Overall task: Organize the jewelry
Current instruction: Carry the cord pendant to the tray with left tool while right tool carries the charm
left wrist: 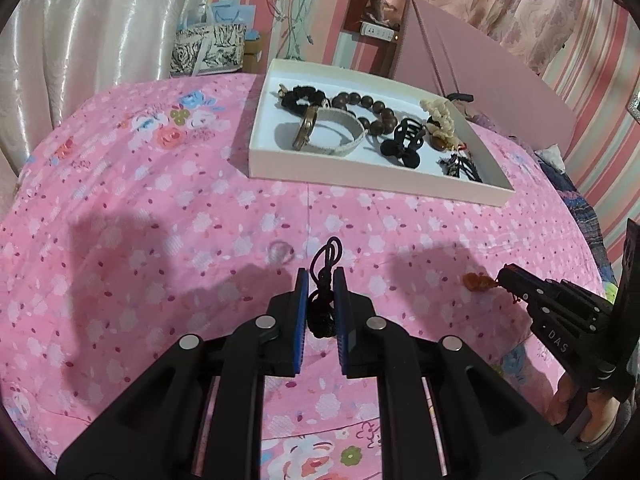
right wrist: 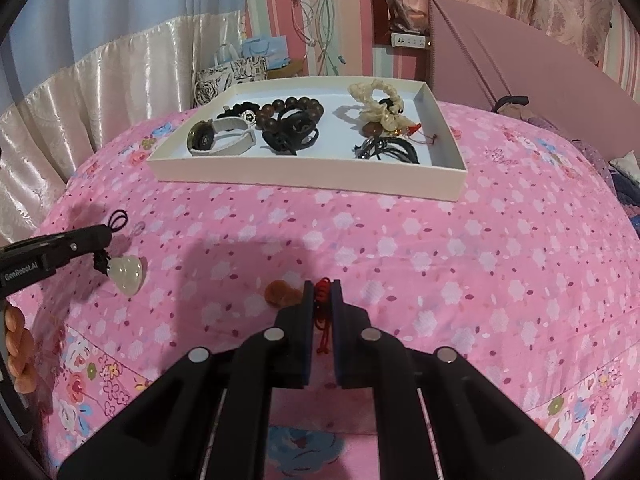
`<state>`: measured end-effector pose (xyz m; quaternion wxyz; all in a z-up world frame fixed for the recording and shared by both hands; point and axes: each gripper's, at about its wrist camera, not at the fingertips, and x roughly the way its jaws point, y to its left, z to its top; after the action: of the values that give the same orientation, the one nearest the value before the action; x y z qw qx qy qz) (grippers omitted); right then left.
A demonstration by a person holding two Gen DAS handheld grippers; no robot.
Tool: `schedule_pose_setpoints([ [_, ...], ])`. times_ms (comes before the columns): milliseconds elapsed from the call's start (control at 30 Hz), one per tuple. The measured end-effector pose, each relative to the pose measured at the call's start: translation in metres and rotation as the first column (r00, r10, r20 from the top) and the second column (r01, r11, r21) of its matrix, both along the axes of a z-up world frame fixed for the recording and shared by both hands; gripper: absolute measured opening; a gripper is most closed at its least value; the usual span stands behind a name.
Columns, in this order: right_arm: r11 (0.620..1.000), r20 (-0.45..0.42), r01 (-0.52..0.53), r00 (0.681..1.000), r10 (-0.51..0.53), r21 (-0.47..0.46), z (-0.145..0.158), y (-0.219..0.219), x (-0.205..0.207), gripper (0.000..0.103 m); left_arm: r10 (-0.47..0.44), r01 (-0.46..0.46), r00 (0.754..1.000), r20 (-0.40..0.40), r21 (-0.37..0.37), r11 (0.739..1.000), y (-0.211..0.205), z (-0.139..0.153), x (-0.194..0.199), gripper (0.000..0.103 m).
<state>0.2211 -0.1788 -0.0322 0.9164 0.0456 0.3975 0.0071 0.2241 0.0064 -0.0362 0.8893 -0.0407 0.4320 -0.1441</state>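
Observation:
My left gripper [left wrist: 322, 276] is shut on the black cord [left wrist: 325, 280] of a pale jade pendant [right wrist: 128, 274], which hangs below it in the right wrist view. My right gripper [right wrist: 322, 286] is shut on the red cord [right wrist: 321, 308] of an orange pendant [right wrist: 282, 293], which rests on the pink bedspread; it also shows in the left wrist view [left wrist: 476, 281]. A white tray [left wrist: 360, 178] ahead holds a watch [left wrist: 320, 132], a brown bead bracelet [left wrist: 372, 110], black hair clips [left wrist: 404, 142], a cream scrunchie [left wrist: 440, 114] and black cords [left wrist: 460, 166].
The floral pink bedspread [left wrist: 160, 200] covers the bed. A pink headboard [left wrist: 480, 64] stands behind the tray. Paper bags [left wrist: 208, 46] and hanging cables [left wrist: 296, 8] are at the wall. A clear ring-like item [left wrist: 280, 252] lies just ahead of my left gripper.

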Motion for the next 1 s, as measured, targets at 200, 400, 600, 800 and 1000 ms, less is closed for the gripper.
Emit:
schedule_pose_setpoints([
  [200,1.0,0.001,0.017,1.0,-0.017,0.002,0.01,-0.001,0.007,0.007,0.025,-0.025,1.0,0.006,-0.009,1.0,0.0,0.016,0.007,0.01],
  [400,0.999,0.025,0.027,0.999,-0.026,-0.027,0.036,-0.008,0.02,0.007,0.0,-0.001,0.999,0.042,0.021,1.0,-0.016,0.037,0.015,0.01],
  [600,0.998,0.089,0.057,0.994,-0.059,0.025,0.07,-0.029,0.044,0.007,-0.006,0.005,0.996,0.085,0.023,1.0,-0.027,0.06,0.037,0.01],
  [800,0.994,0.117,0.057,0.991,-0.068,0.09,0.088,-0.039,0.085,0.007,0.007,-0.008,0.991,0.131,0.008,1.0,-0.033,0.082,0.071,0.01],
  [1000,0.988,0.119,0.062,0.99,-0.08,0.144,0.083,-0.042,0.118,0.007,0.039,-0.04,0.991,0.127,0.002,0.999,-0.024,0.077,0.104,0.01],
])
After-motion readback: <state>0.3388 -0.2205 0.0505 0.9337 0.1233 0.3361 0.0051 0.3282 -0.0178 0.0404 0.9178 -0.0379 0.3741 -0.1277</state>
